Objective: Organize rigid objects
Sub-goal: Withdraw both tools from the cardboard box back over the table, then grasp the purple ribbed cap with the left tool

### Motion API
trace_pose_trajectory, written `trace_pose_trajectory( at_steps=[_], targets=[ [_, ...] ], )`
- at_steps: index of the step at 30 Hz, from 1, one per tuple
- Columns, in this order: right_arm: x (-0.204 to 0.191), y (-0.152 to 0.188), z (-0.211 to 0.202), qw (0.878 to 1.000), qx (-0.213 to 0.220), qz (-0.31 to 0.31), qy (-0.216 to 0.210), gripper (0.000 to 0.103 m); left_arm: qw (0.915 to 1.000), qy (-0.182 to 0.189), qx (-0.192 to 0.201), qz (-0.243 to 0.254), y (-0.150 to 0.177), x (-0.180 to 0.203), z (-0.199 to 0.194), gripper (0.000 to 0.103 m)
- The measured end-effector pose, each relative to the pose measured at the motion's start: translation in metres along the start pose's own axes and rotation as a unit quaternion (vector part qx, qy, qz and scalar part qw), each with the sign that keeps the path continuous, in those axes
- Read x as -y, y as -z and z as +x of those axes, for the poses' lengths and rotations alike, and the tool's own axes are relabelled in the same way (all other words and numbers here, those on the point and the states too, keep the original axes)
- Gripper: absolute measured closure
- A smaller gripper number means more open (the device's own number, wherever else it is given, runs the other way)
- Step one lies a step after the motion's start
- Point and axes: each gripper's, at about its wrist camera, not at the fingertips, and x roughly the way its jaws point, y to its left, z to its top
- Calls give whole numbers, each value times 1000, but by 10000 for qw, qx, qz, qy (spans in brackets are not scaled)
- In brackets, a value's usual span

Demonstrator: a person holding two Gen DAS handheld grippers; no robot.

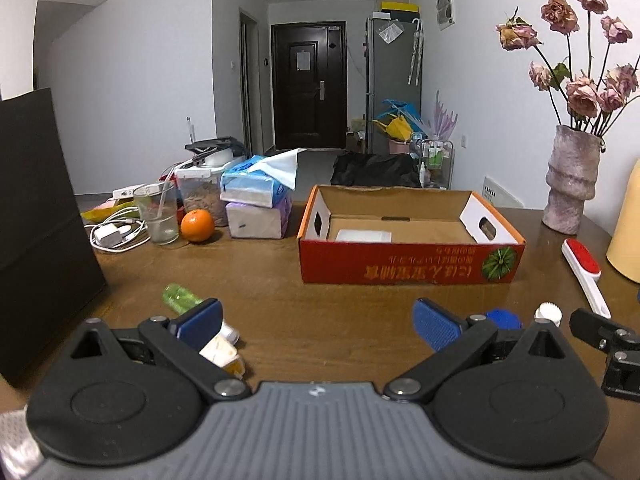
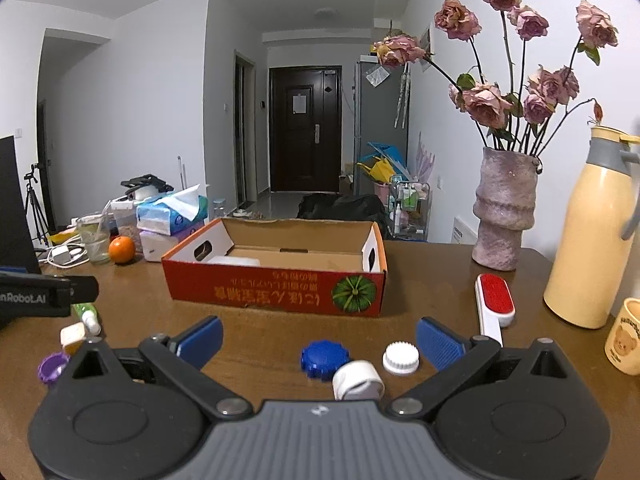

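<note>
Two grippers hang over the brown table [image 2: 420, 264], both with their blue jaws spread wide and nothing between them: the left gripper [image 1: 318, 324] and the right gripper [image 2: 319, 340].

In front of the right one lie three caps, close together: a blue cap [image 2: 325, 359], a white ridged cap [image 2: 401, 357] just right of it, and a white flip cap [image 2: 358, 380] nearest, tipped on its side. A fourth, a purple cap [image 2: 52, 366], sits well apart at the near left.

Two small bottles lie on the left. The green bottle [image 1: 184, 298] lies on its side, its long axis running from far left to near right. The orange bottle [image 1: 224, 354] lies just near of it, partly hidden behind the left jaw.

One lint brush [image 2: 494, 304] lies to the right, red head far, white handle toward the near side.

The single cardboard box [image 2: 276, 292] stands open in the middle of the table, farther off, with one white thing [image 1: 363, 236] at its left end.

Along the far left are a glass [image 1: 158, 214], one orange [image 1: 197, 225] and two tissue packs [image 1: 256, 204], stacked. At the right stand a vase [image 2: 504, 224] of dried roses, a yellow flask [image 2: 592, 236] and a mug [image 2: 626, 340].
</note>
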Motion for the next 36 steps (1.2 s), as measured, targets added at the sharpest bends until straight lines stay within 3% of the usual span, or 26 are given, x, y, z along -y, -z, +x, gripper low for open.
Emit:
trace_pose_trajectory(
  at_steps=[16,36],
  targets=[
    [3,34,-17,9999,-142,20,97,0,9992,-198,-353,0,42,-26,-9,0],
    [16,64,13,9984,-497,4,281,0,9932,-628,-975,-110,76,-64,47,0]
  ],
)
